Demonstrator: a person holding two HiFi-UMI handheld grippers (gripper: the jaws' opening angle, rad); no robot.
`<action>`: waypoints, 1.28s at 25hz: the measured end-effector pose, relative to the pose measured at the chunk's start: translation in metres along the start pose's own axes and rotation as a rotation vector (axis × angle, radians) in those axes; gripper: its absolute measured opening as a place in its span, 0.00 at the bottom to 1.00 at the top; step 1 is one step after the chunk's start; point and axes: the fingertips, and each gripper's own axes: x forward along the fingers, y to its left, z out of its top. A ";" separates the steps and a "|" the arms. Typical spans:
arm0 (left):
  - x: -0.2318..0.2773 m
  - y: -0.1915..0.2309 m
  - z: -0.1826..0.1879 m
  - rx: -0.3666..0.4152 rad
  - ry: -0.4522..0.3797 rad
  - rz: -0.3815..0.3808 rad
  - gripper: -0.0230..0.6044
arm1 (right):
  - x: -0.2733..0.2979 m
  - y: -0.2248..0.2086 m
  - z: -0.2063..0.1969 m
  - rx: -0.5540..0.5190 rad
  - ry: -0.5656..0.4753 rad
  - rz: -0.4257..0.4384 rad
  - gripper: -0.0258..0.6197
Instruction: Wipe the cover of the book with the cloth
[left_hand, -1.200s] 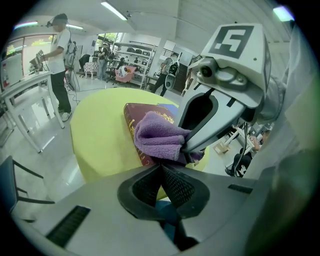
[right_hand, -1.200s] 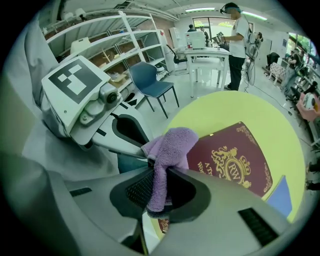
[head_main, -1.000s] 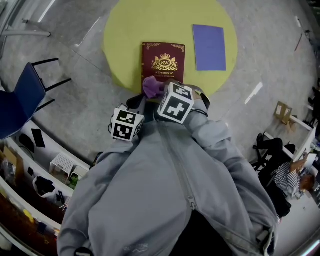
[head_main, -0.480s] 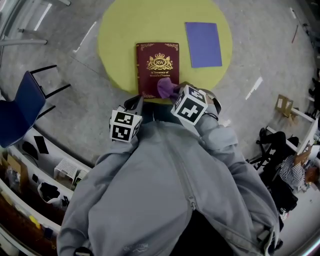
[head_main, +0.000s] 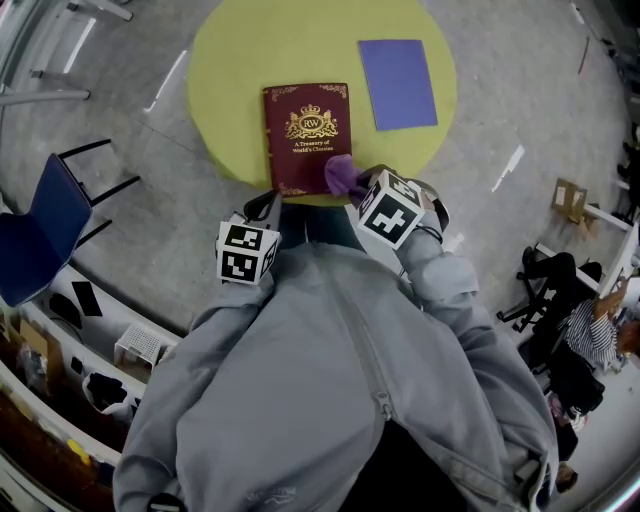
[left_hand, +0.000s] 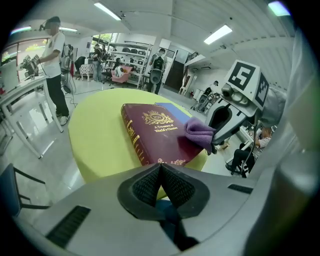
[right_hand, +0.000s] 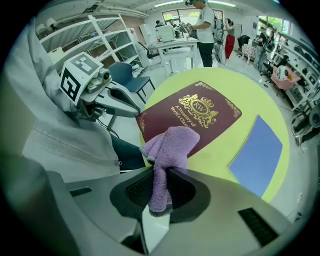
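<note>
- Since the earlier head view, the cloth (head_main: 345, 176) is sitting further right along the near edge of the book (head_main: 307, 135), which is lying cover-up on the round table (head_main: 225, 70) beside a blue sheet (head_main: 398, 83).
- Head view: the right gripper (head_main: 362, 190) is reaching forward over the table edge, and the left gripper (head_main: 268, 208) is hanging back near the body, short of the book.
- Left gripper view: its jaws are pressing together with nothing between them.
- Right gripper view: the jaws are clamping the cloth, whose free end is bunching on the cover's near corner.
- Recommended technique: keep the cloth flat, press lightly, and be working in overlapping passes toward the far edge, since most of the cover looks unwiped.
</note>
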 end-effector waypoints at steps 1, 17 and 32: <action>0.000 0.000 0.000 0.001 0.000 0.000 0.07 | -0.001 -0.001 -0.002 0.005 0.001 -0.004 0.16; -0.009 0.000 0.019 0.037 -0.002 0.011 0.07 | -0.026 -0.007 -0.025 0.125 -0.038 -0.052 0.16; -0.074 -0.014 0.152 0.170 -0.303 0.087 0.07 | -0.179 -0.041 0.060 0.148 -0.547 -0.335 0.16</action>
